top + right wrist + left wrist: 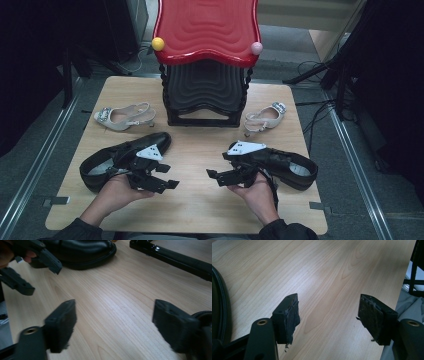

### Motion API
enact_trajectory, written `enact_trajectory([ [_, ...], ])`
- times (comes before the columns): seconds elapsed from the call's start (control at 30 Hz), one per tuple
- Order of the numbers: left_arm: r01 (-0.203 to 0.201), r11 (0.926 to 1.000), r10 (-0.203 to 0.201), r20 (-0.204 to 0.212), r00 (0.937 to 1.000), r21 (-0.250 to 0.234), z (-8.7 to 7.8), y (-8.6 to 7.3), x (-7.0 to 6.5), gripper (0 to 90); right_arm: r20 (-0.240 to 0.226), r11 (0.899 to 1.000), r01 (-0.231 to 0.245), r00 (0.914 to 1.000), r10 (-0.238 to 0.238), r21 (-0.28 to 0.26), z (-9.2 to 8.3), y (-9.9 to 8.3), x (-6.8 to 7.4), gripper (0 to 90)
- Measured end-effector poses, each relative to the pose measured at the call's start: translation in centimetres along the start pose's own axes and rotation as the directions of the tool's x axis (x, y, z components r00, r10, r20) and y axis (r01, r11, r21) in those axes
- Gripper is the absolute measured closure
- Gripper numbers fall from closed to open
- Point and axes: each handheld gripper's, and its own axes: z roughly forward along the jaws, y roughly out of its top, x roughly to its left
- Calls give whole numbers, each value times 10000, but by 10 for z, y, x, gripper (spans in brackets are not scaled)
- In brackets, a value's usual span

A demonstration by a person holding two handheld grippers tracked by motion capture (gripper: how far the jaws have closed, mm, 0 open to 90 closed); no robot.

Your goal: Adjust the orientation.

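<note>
Nothing is in hand at this moment: the left hand-held gripper [167,181] hangs low over the wooden surface [200,200] with its jaws spread wide and only bare wood between them, and the right hand-held gripper [216,176] is likewise released, facing it across the middle. The left black shoe [107,162] lies just behind the left hand, the right black shoe [292,167] just behind the right hand, both flat on the surface and ungripped. Two beige heeled sandals, one at the left [125,116] and one at the right [265,117], flank the foot of the red-topped rack [207,30] (its lower black tiers look unoccupied). Judging by this, shelving the shoes has not begun; all four pieces remain to be picked up.
</note>
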Motion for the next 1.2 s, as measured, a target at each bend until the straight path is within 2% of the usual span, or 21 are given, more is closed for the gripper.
enact_trajectory([
  [0.13, 7, 10000, -7, -54, 10000, -19, -2, 2, 2, 339, -68, 9995, -291, 9996, 290, -118, -9, 0, 0, 290],
  [0.2, 64, 10000, -64, -68, 10000, -51, -4, 2, 4, 342, -60, 9994, -292, 9996, 291, -179, -11, -1, 1, 295],
  [0.3, 66, 9999, -67, -64, 10000, -131, -6, 3, 6, 349, 61, 9997, -163, 9998, 164, -176, -13, -2, 2, 311],
  [0.43, -126, 9995, 126, 10, 9999, -273, -11, 3, 7, 405, 167, 9999, -119, 9998, 119, -23, -12, -4, 2, 325],
  [0.5, -20, 9996, 25, 169, 9999, -264, -12, 4, 9, 406, 161, 9999, -117, 9998, 117, 1, -12, -5, 2, 326],
  [0.53, 81, 10000, -81, 248, 9997, -23, -12, 4, 12, 407, 143, 10000, -78, 9999, 78, -20, -11, -5, 2, 328],
  [0.63, 111, 9999, -112, 129, 9999, 39, -12, 3, 15, 378, 119, 10000, -11, 9999, 11, 39, -11, -6, 2, 334],
  [0.7, -33, 10000, 34, 112, 9999, -62, -14, 3, 14, 367, 161, 9999, 9, 9999, -11, 146, -10, -6, 2, 335],
  [0.8, 156, 9999, -155, 231, 9996, -58, -15, 3, 15, 365, 88, 9999, 77, 9999, -78, 142, -9, -6, 3, 335],
  [0.87, 475, 9988, -477, 218, 9986, 88, -15, 3, 15, 365, 81, 9998, 75, 9999, -76, 158, -8, -5, 3, 335],
  [1.0, 616, 9981, -616, 199, 9979, 8, -18, 1, 17, 364, -75, 9998, 170, 9998, -169, 111, -5, -5, 3, 338],
  [1.07, 860, 9962, -862, 258, 9959, 97, -22, -1, 19, 367, -148, 9995, 292, 9995, -291, 106, -3, -4, 3, 344],
  [1.2, 701, 9974, -702, 43, 9975, 167, -28, -4, 21, 364, -285, 9991, 376, 9989, -371, 180, -1, -2, 4, 354],
])
